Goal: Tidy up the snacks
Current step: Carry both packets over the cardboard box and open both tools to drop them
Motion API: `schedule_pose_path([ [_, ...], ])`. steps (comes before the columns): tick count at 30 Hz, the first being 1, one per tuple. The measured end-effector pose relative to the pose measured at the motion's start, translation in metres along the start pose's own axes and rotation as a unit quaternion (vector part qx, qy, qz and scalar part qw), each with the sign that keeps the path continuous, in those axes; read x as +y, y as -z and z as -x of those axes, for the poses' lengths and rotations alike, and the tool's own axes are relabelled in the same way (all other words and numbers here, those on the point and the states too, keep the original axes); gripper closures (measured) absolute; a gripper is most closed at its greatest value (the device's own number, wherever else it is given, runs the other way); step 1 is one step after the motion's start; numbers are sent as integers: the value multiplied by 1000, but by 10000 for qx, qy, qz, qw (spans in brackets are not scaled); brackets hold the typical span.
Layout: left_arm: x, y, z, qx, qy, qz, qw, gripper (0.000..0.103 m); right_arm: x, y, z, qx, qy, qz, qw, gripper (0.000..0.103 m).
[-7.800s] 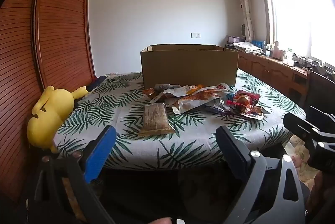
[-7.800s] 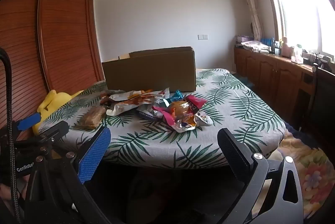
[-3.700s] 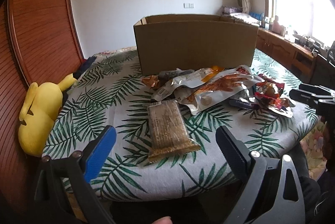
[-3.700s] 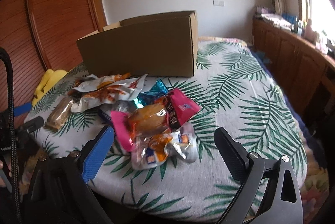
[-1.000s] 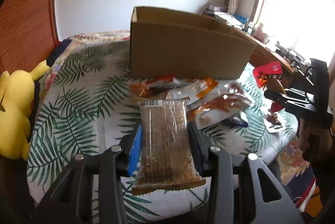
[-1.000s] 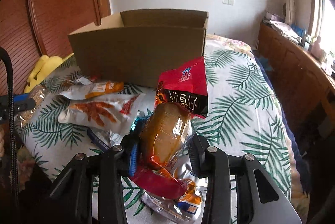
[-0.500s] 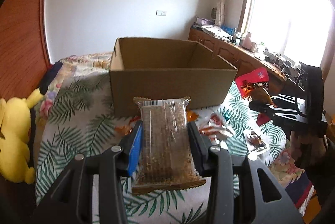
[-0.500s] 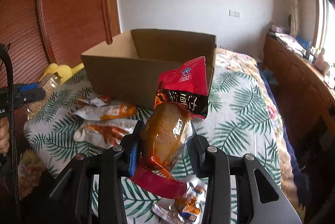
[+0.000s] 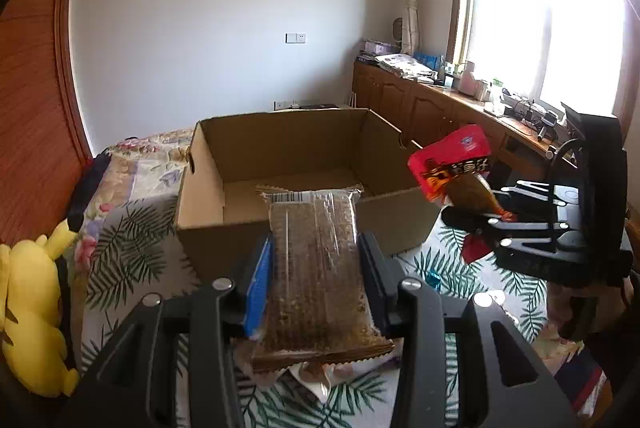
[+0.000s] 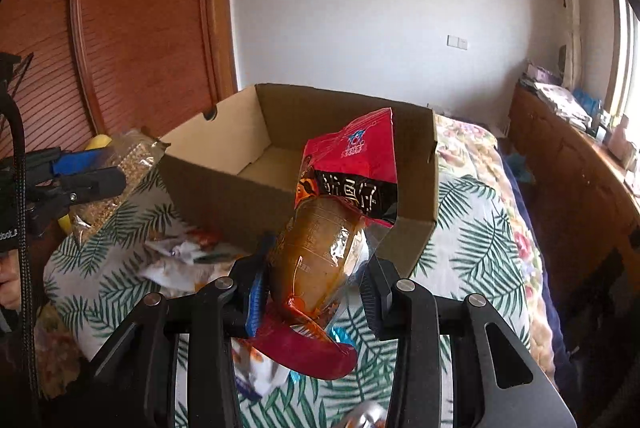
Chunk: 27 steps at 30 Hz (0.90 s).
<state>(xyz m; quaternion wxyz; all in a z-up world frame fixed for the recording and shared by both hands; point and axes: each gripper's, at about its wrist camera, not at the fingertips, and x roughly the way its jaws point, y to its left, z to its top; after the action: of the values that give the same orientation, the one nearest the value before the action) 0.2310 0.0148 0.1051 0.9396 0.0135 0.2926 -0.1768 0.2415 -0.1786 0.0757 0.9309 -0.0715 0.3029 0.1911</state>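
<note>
Left hand-held gripper (image 9: 316,268) | clamps brown snack bar (image 9: 316,268) | long axis toward cardboard box (image 9: 208,188)

— Any print that reads?
— The red snack bag (image 10: 352,164) in the right gripper (image 10: 314,288) carries big Chinese characters on its black band, too warped to read surely.
— Elsewhere?
— A barcode tops the brown bar (image 9: 316,260) in the left gripper (image 9: 316,280); digits too small.

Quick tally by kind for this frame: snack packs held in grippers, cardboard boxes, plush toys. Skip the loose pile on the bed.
Snack packs held: 2, the brown cereal bar pack in the left gripper and the red snack pouch in the right gripper.
Cardboard boxes: 1, the open cardboard box.
Plush toys: 1, the yellow plush.
Total: 4
</note>
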Motion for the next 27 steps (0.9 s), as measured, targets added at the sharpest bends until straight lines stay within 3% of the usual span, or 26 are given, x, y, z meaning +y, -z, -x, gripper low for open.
schedule_pose_path([
  [8, 6, -24, -30, 31, 112, 155, 9998, 62, -9, -20, -20, 124, 55, -77, 9999, 64],
  [18, 8, -46, -64, 181, -106, 68, 9998, 62, -16, -42, -51, 403, 176, -261, 9987, 64],
  [27, 16, -48, -94, 378, -122, 270, 9988, 61, -27, -53, -74, 671, 104, -587, 9960, 64],
])
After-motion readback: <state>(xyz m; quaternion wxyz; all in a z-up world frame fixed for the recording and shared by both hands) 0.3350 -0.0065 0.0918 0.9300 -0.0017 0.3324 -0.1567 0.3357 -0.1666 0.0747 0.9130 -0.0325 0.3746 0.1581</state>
